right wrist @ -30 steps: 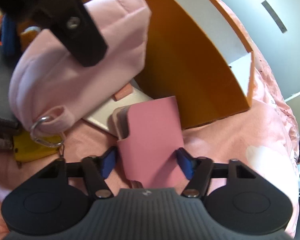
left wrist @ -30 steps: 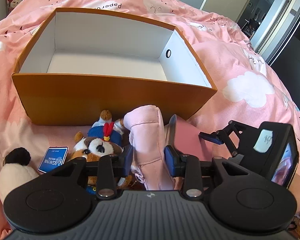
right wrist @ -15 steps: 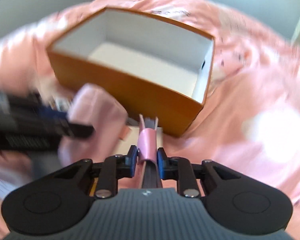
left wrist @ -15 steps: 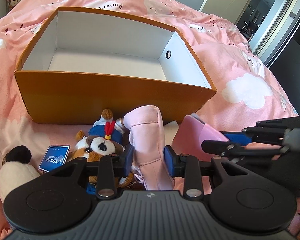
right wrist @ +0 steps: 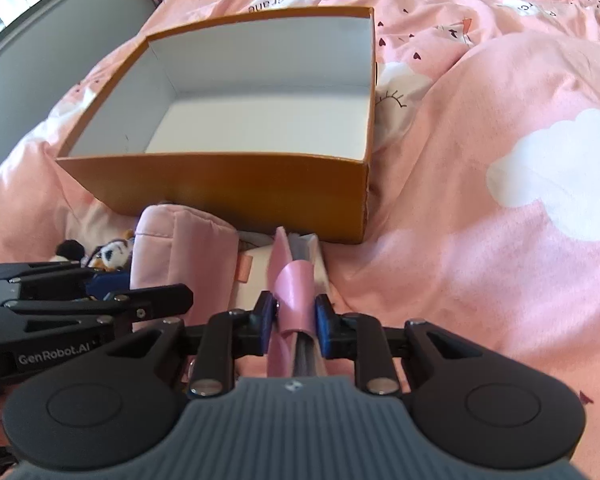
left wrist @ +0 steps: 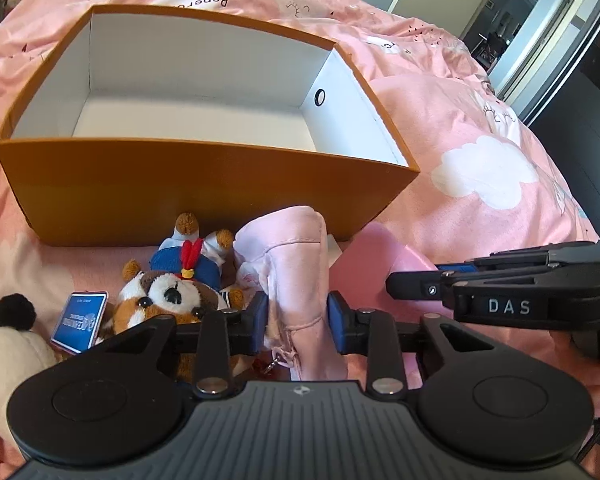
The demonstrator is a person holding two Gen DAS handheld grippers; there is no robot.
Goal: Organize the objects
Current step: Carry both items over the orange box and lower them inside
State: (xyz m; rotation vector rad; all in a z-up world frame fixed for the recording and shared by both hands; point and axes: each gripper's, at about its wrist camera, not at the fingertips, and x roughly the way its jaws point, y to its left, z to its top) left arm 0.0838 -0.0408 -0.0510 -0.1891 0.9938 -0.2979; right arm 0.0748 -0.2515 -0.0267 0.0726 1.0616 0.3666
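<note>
Pink pouch [left wrist: 296,272] sits upright just before the orange box [left wrist: 204,196], and your left gripper [left wrist: 298,316] has been squeezing tighter on it. Your right gripper [right wrist: 292,320] pinches the pink notebook [right wrist: 290,280] edge-on, beside the pouch.

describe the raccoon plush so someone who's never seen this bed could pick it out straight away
Find the orange box on the pink bedspread. Lying against its near wall, left of the pale pink pouch, is the raccoon plush: brown and white, dark eye mask, blue outfit, red tuft, unlike the cream plush beside it.
</note>
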